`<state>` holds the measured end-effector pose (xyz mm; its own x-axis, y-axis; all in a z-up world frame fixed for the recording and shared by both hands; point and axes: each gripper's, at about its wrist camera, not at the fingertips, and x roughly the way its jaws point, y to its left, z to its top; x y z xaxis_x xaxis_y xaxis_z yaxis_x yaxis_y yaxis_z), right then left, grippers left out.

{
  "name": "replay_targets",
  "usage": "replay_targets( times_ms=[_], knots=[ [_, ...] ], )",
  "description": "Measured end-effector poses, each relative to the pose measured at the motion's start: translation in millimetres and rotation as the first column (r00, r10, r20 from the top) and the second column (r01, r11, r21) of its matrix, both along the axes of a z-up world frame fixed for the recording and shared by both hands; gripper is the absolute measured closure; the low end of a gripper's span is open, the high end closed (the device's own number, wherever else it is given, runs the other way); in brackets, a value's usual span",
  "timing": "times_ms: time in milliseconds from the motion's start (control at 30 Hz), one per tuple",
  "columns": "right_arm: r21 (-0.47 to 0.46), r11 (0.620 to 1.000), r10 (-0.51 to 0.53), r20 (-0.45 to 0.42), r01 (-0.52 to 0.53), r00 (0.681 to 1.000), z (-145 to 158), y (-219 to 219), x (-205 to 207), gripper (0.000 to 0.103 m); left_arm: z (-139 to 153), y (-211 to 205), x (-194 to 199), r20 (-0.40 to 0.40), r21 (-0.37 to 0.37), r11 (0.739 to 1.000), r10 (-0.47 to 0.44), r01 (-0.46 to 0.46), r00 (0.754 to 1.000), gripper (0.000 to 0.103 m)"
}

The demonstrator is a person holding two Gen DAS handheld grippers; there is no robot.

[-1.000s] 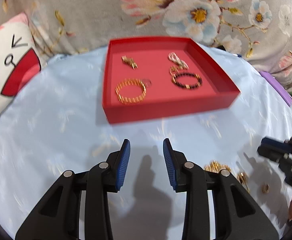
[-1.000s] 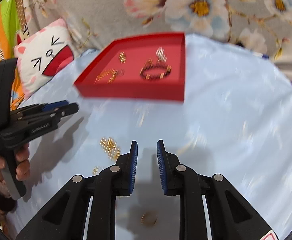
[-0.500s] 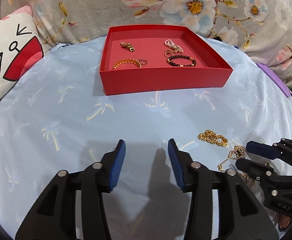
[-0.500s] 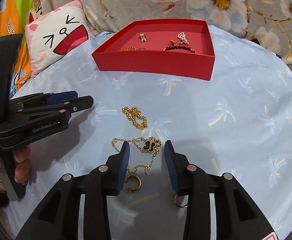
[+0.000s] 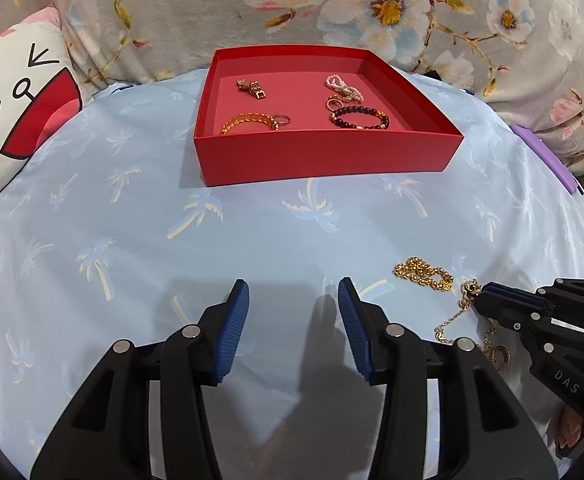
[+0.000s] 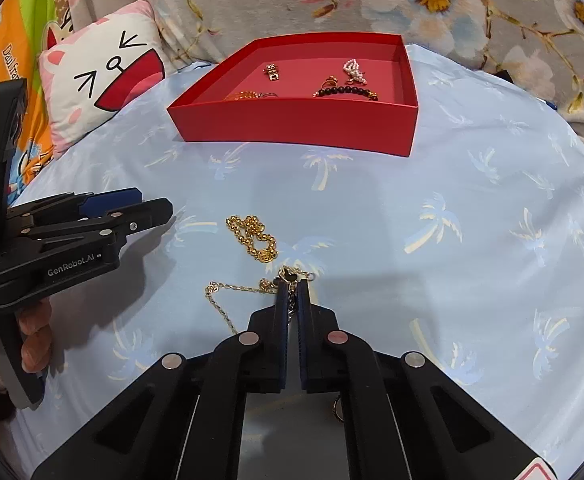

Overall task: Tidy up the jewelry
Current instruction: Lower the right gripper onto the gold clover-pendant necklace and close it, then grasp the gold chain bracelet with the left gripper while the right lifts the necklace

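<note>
Jewelry box (image 5: 324,156) holds bracelets (image 5: 359,117) and rings (image 5: 282,120).

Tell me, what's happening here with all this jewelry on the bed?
A person is sorting jewelry into a red box using two hand-held tools. The right tool has just closed on a thin gold necklace lying on the blue sheet. The left tool is open and holds nothing. A chunky gold chain also lies on the sheet; several bracelets and rings are already in the box.
</note>
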<state>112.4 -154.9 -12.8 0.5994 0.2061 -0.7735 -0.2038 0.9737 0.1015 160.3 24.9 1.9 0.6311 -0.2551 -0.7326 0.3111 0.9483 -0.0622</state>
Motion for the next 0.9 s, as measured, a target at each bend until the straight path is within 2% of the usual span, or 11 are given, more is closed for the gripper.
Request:
replay_targets(
  times_ms=[167,267,533,767,800,900],
  knots=[
    [0.018,0.999,-0.027,0.0,0.027,1.0,1,-9,-2,0.1,0,-5,-3,0.004,0.01,1.0,-0.019,0.019,1.0,0.058],
    [0.028,0.999,-0.04,0.01,0.04,0.999,6,-15,-3,0.1,-1,-9,-3,-0.02,-0.009,0.999,-0.041,0.041,0.999,0.058],
    [0.067,0.996,-0.067,0.044,0.064,0.997,24,-31,-10,0.1,0,-51,-5,-0.037,-0.006,0.99,-0.14,0.14,0.989,0.058],
    [0.076,0.995,-0.074,0.038,0.071,0.997,24,-36,-11,0.1,-3,-78,5,-0.043,0.012,0.986,-0.166,0.167,0.985,0.059],
    [0.077,0.994,-0.075,0.038,0.072,0.996,24,-36,-10,0.1,-3,-79,5,-0.038,0.019,0.986,-0.164,0.165,0.986,0.06],
    [0.08,0.994,-0.077,0.036,0.074,0.996,24,-38,-10,0.1,-3,-79,3,-0.029,0.025,0.985,-0.172,0.172,0.985,0.08]
  ],
)
